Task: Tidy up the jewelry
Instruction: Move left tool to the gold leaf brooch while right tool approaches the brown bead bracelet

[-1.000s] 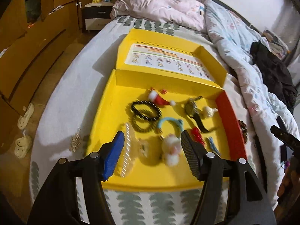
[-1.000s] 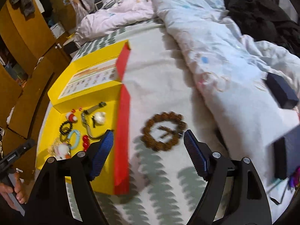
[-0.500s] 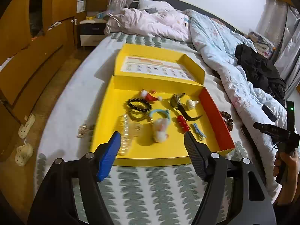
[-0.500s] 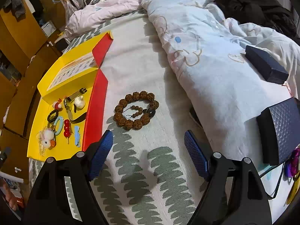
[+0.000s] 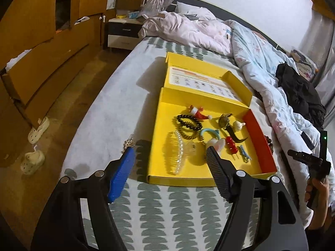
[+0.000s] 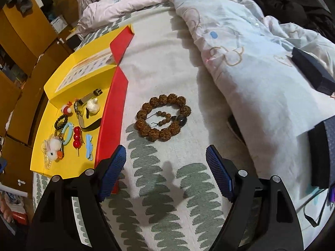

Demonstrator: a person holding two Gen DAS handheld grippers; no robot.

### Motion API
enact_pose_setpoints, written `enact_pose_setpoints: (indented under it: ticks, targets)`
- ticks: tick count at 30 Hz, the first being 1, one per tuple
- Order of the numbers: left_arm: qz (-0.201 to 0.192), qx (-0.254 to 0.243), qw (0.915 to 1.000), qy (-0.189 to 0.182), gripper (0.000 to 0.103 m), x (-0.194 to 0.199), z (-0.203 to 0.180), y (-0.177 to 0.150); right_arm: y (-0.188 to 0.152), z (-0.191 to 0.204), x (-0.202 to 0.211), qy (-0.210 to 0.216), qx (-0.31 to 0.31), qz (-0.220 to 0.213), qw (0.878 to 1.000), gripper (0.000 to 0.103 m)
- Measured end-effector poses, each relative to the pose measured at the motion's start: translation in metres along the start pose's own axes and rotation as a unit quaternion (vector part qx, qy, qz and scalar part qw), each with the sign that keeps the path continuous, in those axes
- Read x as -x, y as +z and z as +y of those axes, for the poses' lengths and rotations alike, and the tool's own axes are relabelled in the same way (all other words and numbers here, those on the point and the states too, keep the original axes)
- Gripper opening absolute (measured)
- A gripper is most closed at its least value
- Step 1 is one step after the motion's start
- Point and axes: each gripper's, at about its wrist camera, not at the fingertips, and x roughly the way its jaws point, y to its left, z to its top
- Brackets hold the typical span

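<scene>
The bumpy brown bead bracelet point(image 6: 163, 117) lies flat on the leafy bed sheet point(image 6: 167, 188), just beside the yellow box point(image 6: 69, 161). My right gripper point(image 6: 166, 166) sees all of it; my left gripper point(image 5: 170, 161) sees only its edge. Both grippers' fingers are apart, holding nothing.

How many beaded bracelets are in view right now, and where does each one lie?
3. Two dark bead bracelets overlap inside the yellow box; one brown bead bracelet lies on the bedsheet outside its red side. Others may be hidden.
</scene>
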Motion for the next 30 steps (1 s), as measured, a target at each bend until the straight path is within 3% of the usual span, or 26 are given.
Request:
enact_pose_setpoints:
  ticks: [6,10,18,30]
  targets:
    - [0.009,0.004,0.9996,0.027,0.07,-0.008,0.021,0.001,0.003,0.005,-0.015,-0.005,0.004,0.004,1.0,0.081]
    - [0.051,0.021,0.9972,0.05,0.07,-0.037,0.041,0.003,0.008,0.0,-0.03,0.003,-0.015,0.013,1.0,0.081]
    - [0.145,0.049,0.9872,0.043,0.07,-0.1,0.069,0.01,0.019,-0.008,-0.058,0.006,-0.038,0.03,0.999,0.08]
    - [0.175,0.048,0.9807,0.073,0.07,-0.133,0.076,0.009,0.037,-0.013,-0.087,0.006,-0.038,0.042,0.998,0.08]
